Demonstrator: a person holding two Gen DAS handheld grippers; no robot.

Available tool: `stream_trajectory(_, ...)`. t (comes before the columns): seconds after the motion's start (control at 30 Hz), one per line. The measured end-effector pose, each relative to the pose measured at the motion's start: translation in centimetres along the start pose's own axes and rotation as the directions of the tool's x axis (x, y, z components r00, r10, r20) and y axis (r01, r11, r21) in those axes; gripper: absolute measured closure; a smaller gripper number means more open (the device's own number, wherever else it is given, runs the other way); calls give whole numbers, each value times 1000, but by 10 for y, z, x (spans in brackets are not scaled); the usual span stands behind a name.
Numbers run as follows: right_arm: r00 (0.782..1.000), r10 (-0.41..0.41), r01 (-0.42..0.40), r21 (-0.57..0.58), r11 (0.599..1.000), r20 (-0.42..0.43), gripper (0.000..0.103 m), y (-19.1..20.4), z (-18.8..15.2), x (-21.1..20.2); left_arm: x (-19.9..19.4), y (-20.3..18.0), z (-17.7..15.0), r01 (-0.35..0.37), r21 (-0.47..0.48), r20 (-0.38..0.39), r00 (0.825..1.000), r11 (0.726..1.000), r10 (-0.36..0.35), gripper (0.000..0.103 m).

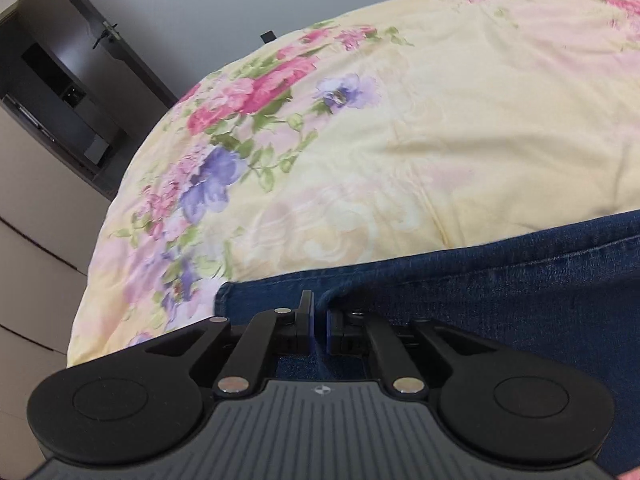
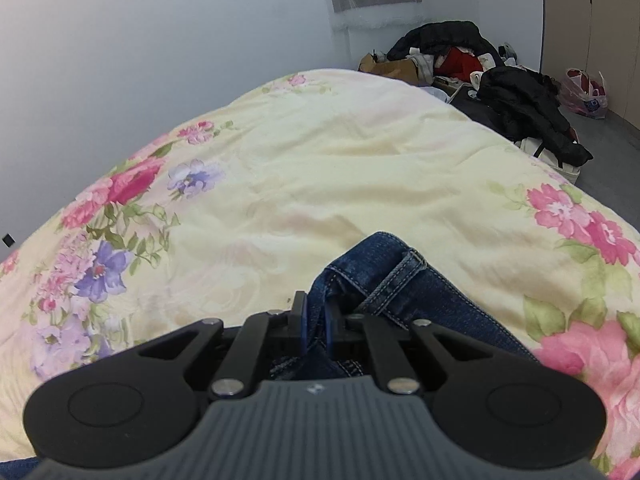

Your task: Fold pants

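- A home bedroom.
- A bed [image 2: 360, 168] under a floral quilt [image 1: 440, 128] fills both views.
- Clothes [image 2: 500, 80] are piled on the floor beside it.
- Cupboard doors [image 2: 592, 32] line the wall.

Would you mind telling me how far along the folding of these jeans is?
Done: nothing looks neatly folded yet. In hand: the left claw pinches an edge of the jeans; the right claw pinches the bunched denim by a belt loop, over the floral quilt. Left: laying the fold flat and finishing.
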State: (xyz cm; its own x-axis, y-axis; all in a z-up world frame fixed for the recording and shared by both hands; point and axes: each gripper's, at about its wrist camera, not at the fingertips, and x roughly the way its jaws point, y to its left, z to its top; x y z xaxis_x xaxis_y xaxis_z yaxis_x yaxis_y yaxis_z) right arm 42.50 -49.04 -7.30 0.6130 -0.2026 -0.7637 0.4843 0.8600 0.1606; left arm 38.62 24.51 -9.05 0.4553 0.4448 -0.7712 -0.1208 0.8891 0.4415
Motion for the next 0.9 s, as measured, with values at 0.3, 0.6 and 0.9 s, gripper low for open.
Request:
stream_trajectory(0.3, 998, -56, 57, -36, 998, 30, 59, 12, -10, 7, 1, 29, -2, 48, -55, 99, 994, 997, -43, 23)
stream_trajectory(0.6, 998, 36, -25, -217, 976, 49, 54, 62, -60, -58, -51, 100, -28, 78, -133, 160, 985, 988, -56, 17)
stream_trajectory(0.9, 998, 67, -58, -317, 947, 17, 53, 80, -120, -96, -58, 125, -83, 251, -108, 132, 963, 962, -236, 32)
